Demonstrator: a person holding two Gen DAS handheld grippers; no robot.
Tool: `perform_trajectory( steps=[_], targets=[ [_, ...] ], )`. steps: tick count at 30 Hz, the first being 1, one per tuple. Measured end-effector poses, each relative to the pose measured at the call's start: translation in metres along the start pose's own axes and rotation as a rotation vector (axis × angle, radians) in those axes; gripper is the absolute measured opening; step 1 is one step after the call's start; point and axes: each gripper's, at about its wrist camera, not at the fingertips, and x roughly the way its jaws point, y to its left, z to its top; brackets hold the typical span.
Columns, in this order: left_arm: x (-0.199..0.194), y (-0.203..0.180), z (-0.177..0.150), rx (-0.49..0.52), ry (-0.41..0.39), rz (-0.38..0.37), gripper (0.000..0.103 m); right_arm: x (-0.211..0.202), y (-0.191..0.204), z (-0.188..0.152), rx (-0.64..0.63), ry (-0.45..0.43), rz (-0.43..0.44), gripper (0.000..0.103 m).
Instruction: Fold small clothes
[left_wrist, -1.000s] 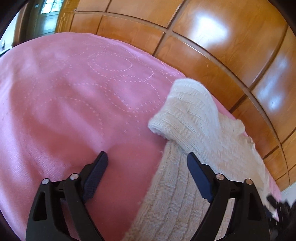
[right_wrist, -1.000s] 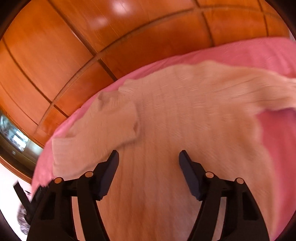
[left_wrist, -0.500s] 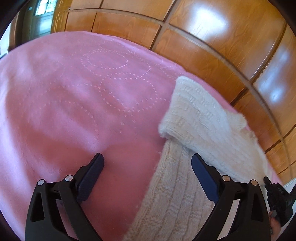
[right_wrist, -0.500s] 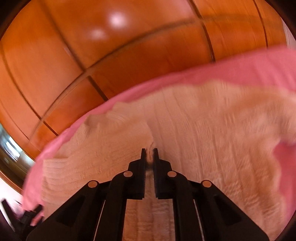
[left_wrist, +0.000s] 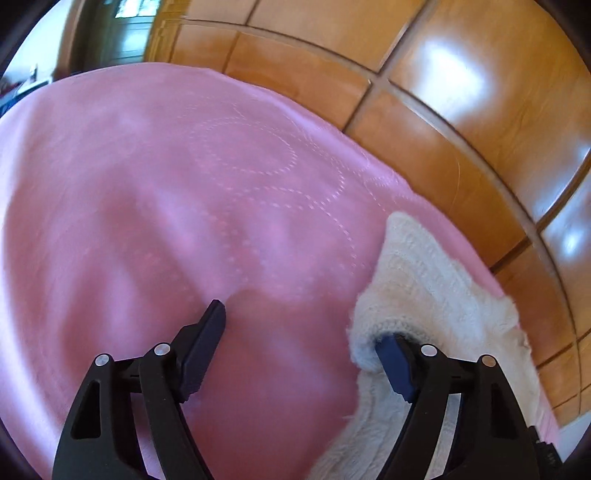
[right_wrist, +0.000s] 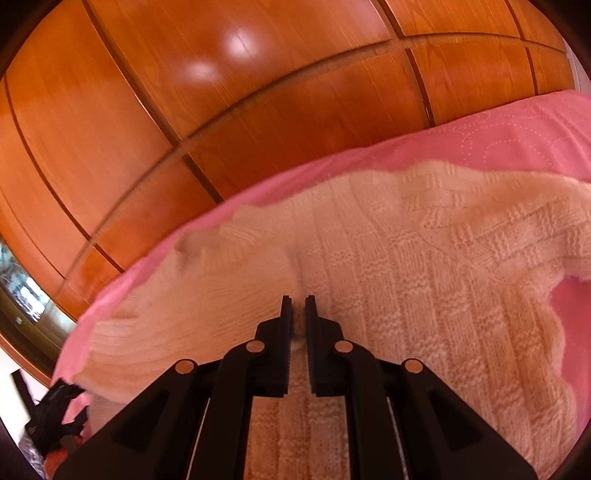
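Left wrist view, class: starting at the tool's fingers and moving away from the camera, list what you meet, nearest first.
Left tool, jaws wide → cream knitted sweater, its edge draped over one finger → pink bedspread → wooden wardrobe panels.

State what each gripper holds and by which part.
The right gripper pinches the cream sweater at a ridge beside the sleeve. The left gripper is open, one finger under a sleeve cuff.
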Motion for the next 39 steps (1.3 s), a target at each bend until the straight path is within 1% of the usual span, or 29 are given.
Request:
perform_trajectory(
  steps=[2, 4, 5, 6, 7, 8, 9, 10, 11, 12, 13, 15, 16, 17, 19, 20, 22, 24, 25, 27, 28, 29, 31, 32, 34, 36, 37, 38, 39],
  targets=[
    [0.001, -0.005, -0.003, 0.032, 0.019, 0.024, 0.078, 0.011, 0.000, -0.002, 0.009, 0.043, -0.037, 0.006],
    [0.001, -0.014, -0.006, 0.083, 0.040, 0.062, 0.079, 0.018, 0.005, -0.004, 0.004, 0.063, -0.043, 0.008],
    [-0.001, -0.017, -0.007, 0.104, 0.044, 0.087, 0.081, 0.019, 0.006, -0.004, 0.004, 0.063, -0.042, 0.010],
    [-0.004, -0.019, -0.010, 0.115, 0.043, 0.118, 0.088, 0.020, 0.007, -0.004, 0.009, 0.059, -0.035, 0.011],
    [-0.009, -0.019, -0.011, 0.118, 0.038, 0.146, 0.090, 0.014, 0.002, -0.001, 0.015, 0.056, -0.025, 0.018],
    [-0.012, -0.018, -0.013, 0.114, 0.033, 0.160, 0.091, 0.012, 0.000, -0.002, 0.023, 0.046, 0.000, 0.033],
    [-0.018, -0.014, -0.016, 0.106, 0.027, 0.161, 0.091, 0.008, 0.001, -0.003, 0.023, 0.028, 0.022, 0.043],
    [-0.027, -0.009, -0.021, 0.091, 0.007, 0.146, 0.091, 0.001, -0.003, -0.001, 0.019, 0.004, 0.031, 0.066],
    [-0.033, -0.006, -0.024, 0.077, -0.015, 0.131, 0.091, -0.004, 0.000, -0.002, 0.014, -0.031, 0.023, 0.084],
    [-0.043, 0.000, -0.027, 0.056, -0.049, 0.103, 0.091, -0.012, -0.005, 0.000, 0.017, -0.059, 0.008, 0.089],
    [-0.054, 0.006, -0.031, 0.030, -0.100, 0.058, 0.091, -0.016, -0.006, -0.001, 0.027, -0.078, -0.007, 0.092],
    [-0.068, 0.011, -0.035, 0.014, -0.167, 0.000, 0.093, -0.020, -0.018, 0.001, 0.086, -0.091, -0.016, 0.093],
    [-0.074, 0.012, -0.038, 0.018, -0.203, -0.041, 0.094, -0.018, -0.023, 0.001, 0.127, -0.092, -0.005, 0.093],
    [-0.077, 0.011, -0.040, 0.027, -0.215, -0.061, 0.094, -0.021, -0.029, -0.002, 0.149, -0.096, 0.011, 0.094],
    [-0.077, 0.007, -0.041, 0.051, -0.211, -0.080, 0.095, -0.022, -0.029, -0.003, 0.165, -0.099, 0.028, 0.095],
    [-0.074, 0.004, -0.041, 0.065, -0.194, -0.072, 0.095, -0.029, -0.036, -0.005, 0.166, -0.093, 0.032, 0.097],
    [-0.066, 0.000, -0.040, 0.081, -0.155, -0.071, 0.095, -0.027, -0.033, -0.007, 0.156, -0.065, 0.050, 0.100],
    [-0.055, -0.005, -0.039, 0.113, -0.081, -0.068, 0.095, -0.033, -0.037, -0.009, 0.125, -0.021, 0.076, 0.101],
    [-0.046, -0.011, -0.039, 0.153, -0.022, -0.072, 0.095, -0.040, -0.041, -0.011, 0.103, 0.002, 0.092, 0.101],
    [-0.033, -0.022, -0.044, 0.234, 0.054, -0.093, 0.095, -0.053, -0.048, -0.013, 0.080, 0.038, 0.116, 0.101],
    [-0.032, -0.031, -0.048, 0.291, 0.076, -0.115, 0.095, -0.057, -0.051, -0.013, 0.079, 0.046, 0.122, 0.101],
    [-0.033, -0.035, -0.050, 0.321, 0.081, -0.131, 0.095, -0.065, -0.056, -0.012, 0.085, 0.052, 0.140, 0.101],
    [-0.034, -0.043, -0.056, 0.381, 0.097, -0.158, 0.095, -0.090, -0.077, -0.016, 0.116, 0.024, 0.155, 0.101],
    [-0.032, -0.047, -0.059, 0.405, 0.111, -0.160, 0.095, -0.104, -0.093, -0.014, 0.154, -0.018, 0.139, 0.101],
    [-0.028, -0.051, -0.061, 0.418, 0.127, -0.142, 0.095, -0.124, -0.122, -0.009, 0.229, -0.082, 0.114, 0.101],
    [-0.024, -0.052, -0.061, 0.414, 0.143, -0.135, 0.095, -0.147, -0.166, -0.003, 0.348, -0.157, 0.042, 0.100],
    [-0.022, -0.051, -0.061, 0.413, 0.150, -0.133, 0.095, -0.155, -0.182, -0.002, 0.392, -0.183, 0.016, 0.097],
    [-0.022, -0.052, -0.059, 0.414, 0.152, -0.133, 0.096, -0.168, -0.210, -0.002, 0.470, -0.227, -0.022, 0.095],
    [-0.021, -0.055, -0.060, 0.416, 0.153, -0.132, 0.096, -0.175, -0.228, -0.003, 0.521, -0.251, -0.044, 0.088]
  ],
)
